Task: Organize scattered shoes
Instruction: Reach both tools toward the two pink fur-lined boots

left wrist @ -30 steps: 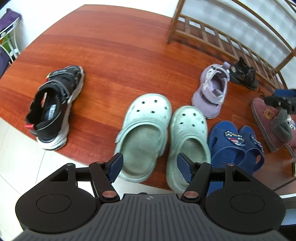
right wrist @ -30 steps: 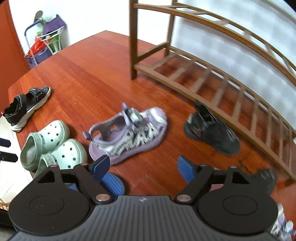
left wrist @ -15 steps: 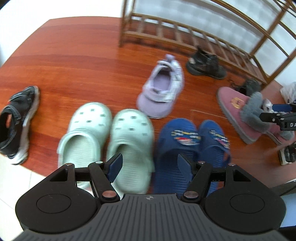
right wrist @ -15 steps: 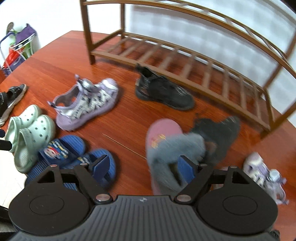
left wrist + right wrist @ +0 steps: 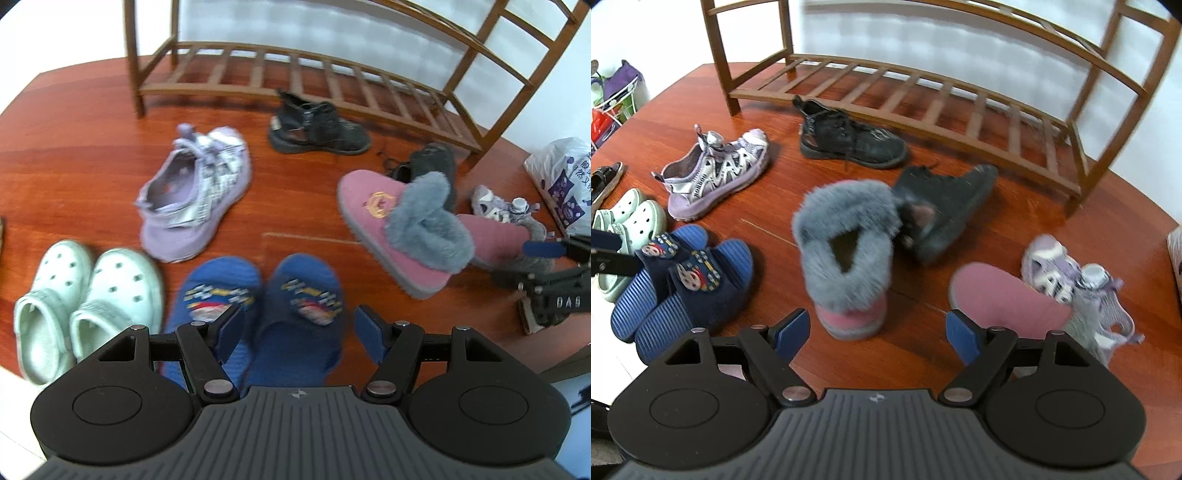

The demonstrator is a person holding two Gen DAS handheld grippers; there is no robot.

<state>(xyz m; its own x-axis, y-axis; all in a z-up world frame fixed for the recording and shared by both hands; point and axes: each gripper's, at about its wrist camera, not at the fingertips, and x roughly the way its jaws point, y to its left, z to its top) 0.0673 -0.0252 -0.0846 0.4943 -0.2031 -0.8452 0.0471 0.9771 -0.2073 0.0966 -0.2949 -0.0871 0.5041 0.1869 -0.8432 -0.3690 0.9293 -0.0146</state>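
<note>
Bright, even daylight off the white wall (image 5: 960,40), shoes smeared by motion blur (fisheye bends the edges).

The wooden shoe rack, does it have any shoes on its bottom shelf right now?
No, the shoe rack's slats are bare; the black boot lies on the floor before it.

White letters "DAS" stand on the right tongs (image 5: 546,254).
</note>
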